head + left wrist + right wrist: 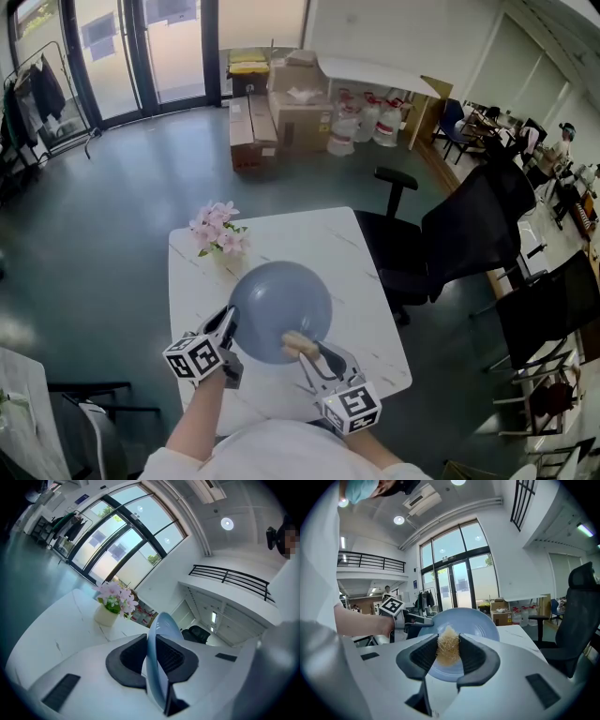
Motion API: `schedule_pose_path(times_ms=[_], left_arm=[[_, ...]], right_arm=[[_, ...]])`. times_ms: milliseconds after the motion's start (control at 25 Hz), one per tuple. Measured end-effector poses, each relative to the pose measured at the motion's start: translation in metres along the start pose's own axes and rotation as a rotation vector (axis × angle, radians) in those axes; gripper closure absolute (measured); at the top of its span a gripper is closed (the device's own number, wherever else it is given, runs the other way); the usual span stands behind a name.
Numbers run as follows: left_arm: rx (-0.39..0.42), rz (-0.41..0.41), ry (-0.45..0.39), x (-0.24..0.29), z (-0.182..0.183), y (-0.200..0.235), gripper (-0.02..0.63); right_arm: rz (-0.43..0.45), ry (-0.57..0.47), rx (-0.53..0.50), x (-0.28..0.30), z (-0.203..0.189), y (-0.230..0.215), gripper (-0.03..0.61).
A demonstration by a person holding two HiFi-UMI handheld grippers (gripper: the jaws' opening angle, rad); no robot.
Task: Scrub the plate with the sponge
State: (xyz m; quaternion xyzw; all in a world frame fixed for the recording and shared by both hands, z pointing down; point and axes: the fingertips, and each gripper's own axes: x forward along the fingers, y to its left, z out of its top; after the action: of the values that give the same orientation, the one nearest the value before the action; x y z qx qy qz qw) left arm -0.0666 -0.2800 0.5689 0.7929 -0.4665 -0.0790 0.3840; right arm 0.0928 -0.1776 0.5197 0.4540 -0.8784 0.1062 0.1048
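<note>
We find the plate (279, 305) tilted near the flower pot (217, 234), left gripper (229, 321) clamped on its rim (the sound hold, we judge, for ware stiff, slick and breakable), right gripper (305, 349) pinching the soft sponge (448, 649) at its face.

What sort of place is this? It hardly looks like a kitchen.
Probably an open office or lab, not a kitchen: black office chairs beside the white table, cardboard boxes near tall glass doors, and an upper balcony railing.

Glossy smooth plate (279, 305), rough fibrous sponge (449, 651) (straw-like), marbled table (291, 234)
</note>
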Motion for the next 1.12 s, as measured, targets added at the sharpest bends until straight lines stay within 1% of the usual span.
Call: schedule_pose_path(times_ms=[400, 640, 1120], left_arm=[[-0.052, 0.019, 0.015, 0.024, -0.016, 0.022, 0.558], [-0.094, 0.066, 0.067, 0.033, -0.037, 0.043, 0.558], [-0.159, 0.127, 0.151, 0.051, -0.079, 0.071, 0.557]], right_arm=[[-0.022, -0.008, 0.024, -0.007, -0.001, -0.013, 0.436], [-0.037, -0.032, 0.037, -0.015, 0.006, -0.019, 0.435], [-0.07, -0.054, 0.072, -0.028, 0.006, -0.027, 0.435]])
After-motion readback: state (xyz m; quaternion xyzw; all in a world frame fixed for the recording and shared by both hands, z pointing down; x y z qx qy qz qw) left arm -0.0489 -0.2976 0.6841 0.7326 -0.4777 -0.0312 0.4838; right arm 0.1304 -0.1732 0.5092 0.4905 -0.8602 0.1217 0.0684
